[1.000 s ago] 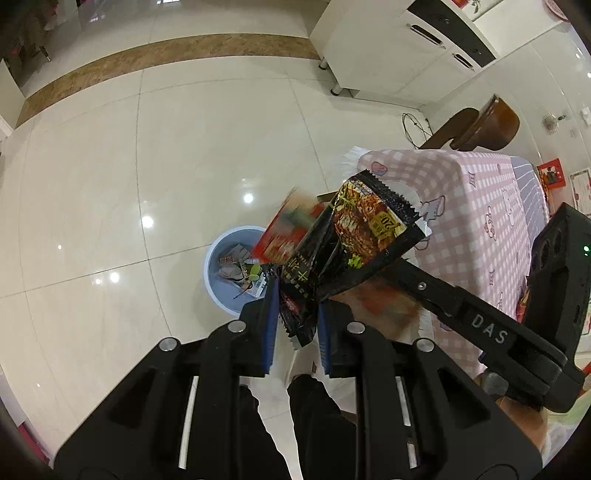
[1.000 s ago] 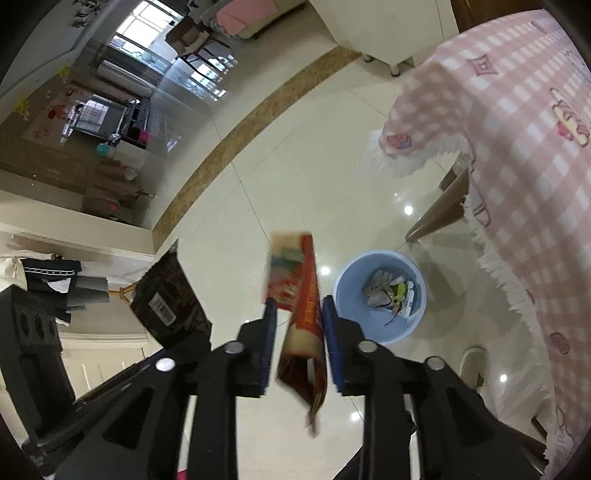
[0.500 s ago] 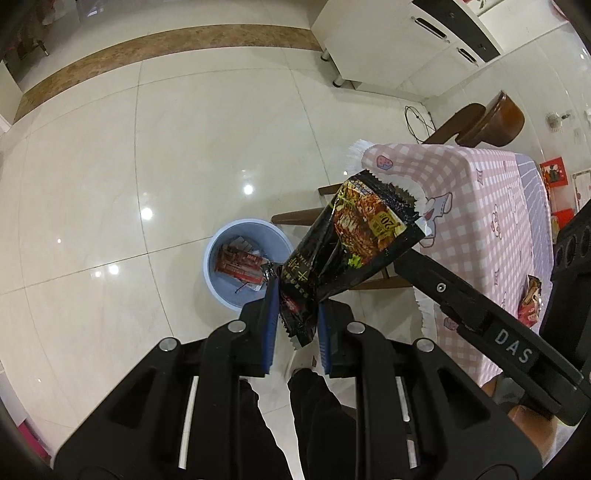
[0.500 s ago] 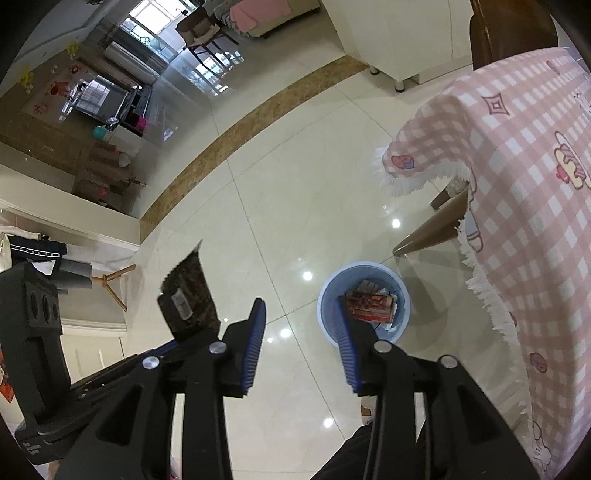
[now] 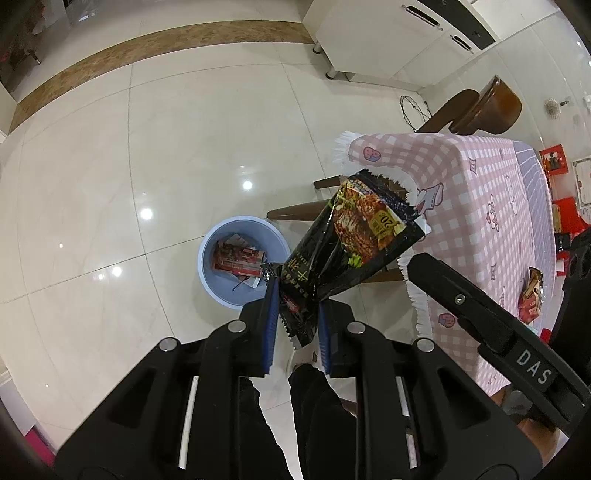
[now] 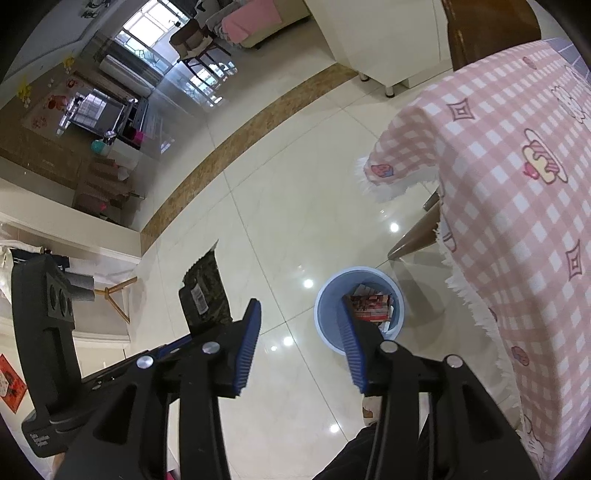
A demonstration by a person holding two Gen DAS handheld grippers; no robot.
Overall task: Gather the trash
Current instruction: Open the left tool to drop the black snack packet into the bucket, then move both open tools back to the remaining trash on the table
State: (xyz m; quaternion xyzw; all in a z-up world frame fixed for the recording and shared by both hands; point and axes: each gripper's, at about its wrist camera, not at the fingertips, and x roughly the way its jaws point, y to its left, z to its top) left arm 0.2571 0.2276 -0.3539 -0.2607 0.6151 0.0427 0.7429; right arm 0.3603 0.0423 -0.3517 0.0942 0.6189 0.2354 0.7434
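Blue-padded jaws on our left gripper (image 5: 293,314) pinch the lower end of a black snack wrapper (image 5: 354,243), which rises tilted up and to the right above the pale tiled floor (image 5: 147,155). From the right wrist view the same wrapper (image 6: 205,295) shows its plain back with a barcode label, to the left of our right gripper (image 6: 301,345). The jaws of the right gripper stand spread with nothing between them; they have just been opening. Below both grippers a light blue trash bin (image 5: 210,280) stands on the floor, just beside the fringed edge of the pink checked tablecloth (image 5: 480,206). Inside the bin a red printed packet (image 5: 238,258) lies on top of other scraps; the right wrist view shows it (image 6: 369,306) against the bin wall (image 6: 327,317). Another crumpled orange-red wrapper (image 5: 530,299) lies on the tabletop near its right edge. A brown wooden chair (image 5: 491,107) stands at the far side of the tabletop, near white cabinets (image 5: 388,33)
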